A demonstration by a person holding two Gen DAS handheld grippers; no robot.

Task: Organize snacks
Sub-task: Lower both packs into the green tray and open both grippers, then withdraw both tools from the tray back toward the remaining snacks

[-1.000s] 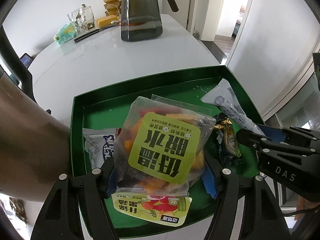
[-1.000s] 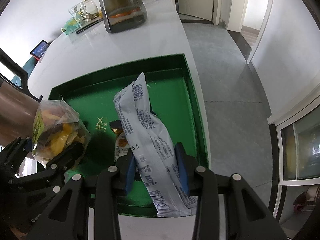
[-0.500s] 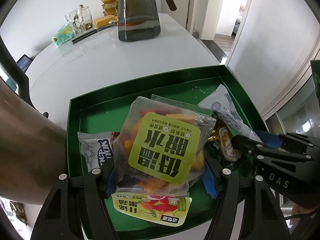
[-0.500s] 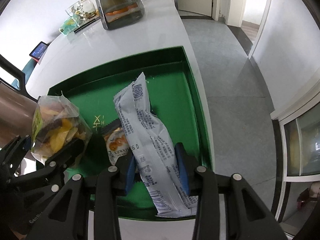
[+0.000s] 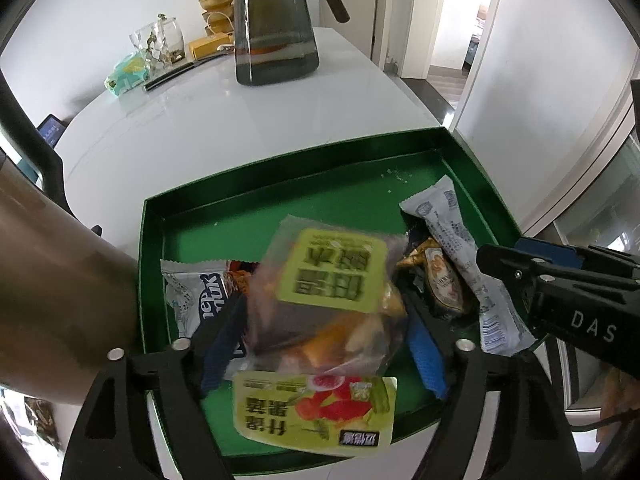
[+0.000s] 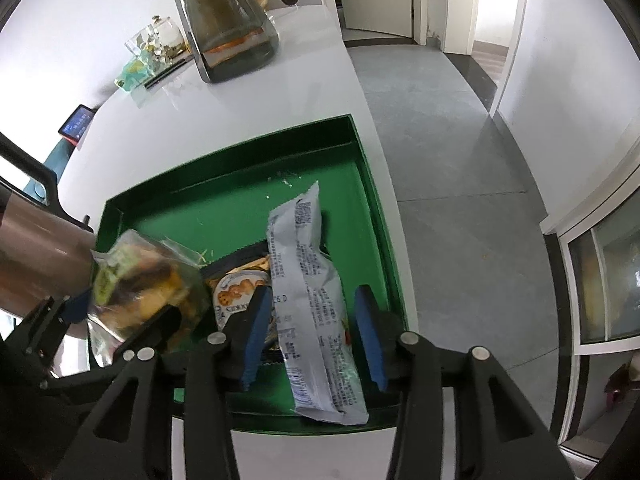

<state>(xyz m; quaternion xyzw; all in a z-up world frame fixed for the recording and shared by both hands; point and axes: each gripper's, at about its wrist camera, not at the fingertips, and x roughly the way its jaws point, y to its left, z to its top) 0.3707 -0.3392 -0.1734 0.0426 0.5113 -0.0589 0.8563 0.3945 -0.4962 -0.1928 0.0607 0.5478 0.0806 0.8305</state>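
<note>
Two grippers are working over the green tray (image 5: 152, 280). We are spreading the left gripper (image 5: 320, 344) wide around the clear fruit-chip bag (image 5: 328, 296), and holding the right gripper (image 6: 312, 332) open astride the grey wrapper (image 6: 312, 292), which is lying in the tray.

Left gripper (image 5: 324, 344): low over the tray, jaws spread wide, blue pads (image 5: 426, 354) standing off both sides of the clear bag between them, no visible squeeze. Right gripper (image 6: 310, 332): also low and pointing forward, jaws parted, blue pads (image 6: 370, 334) clear of the long white packet lying between them. Seen from the left wrist, the right gripper's black finger reaches in from the right side.
</note>
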